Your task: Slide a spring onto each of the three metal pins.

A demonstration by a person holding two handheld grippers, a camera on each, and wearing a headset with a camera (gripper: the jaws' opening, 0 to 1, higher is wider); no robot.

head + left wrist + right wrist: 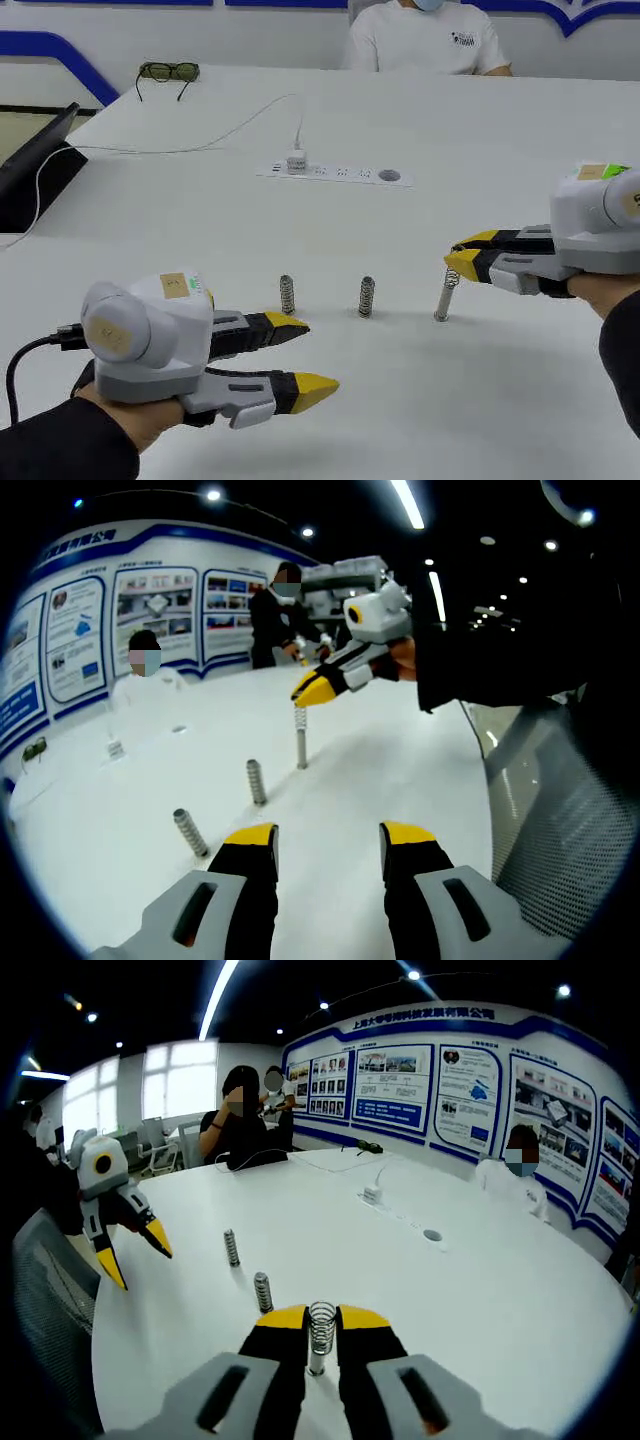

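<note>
Three metal pins stand in a row on the white table (pixel 400 400). The left pin (pixel 287 294) and the middle pin (pixel 367 296) each wear a spring along their length. On the top of the right pin (pixel 442 303) sits a third spring (pixel 452 277), and my right gripper (pixel 459 258) is shut on it. The right gripper view has that spring (pixel 321 1326) pinched between the yellow tips of the right gripper (pixel 321 1318), with the pin (pixel 316 1365) below. My left gripper (pixel 315 353) hovers open in front of the left pin, holding nothing; its jaws are also wide in the left gripper view (pixel 328 832).
A white power strip (pixel 330 173) with a plugged cable lies behind the pins. Dark glasses (pixel 168 71) rest at the far left, and a black device (pixel 35 165) sits at the left edge. A person in white (pixel 425 40) sits at the far side.
</note>
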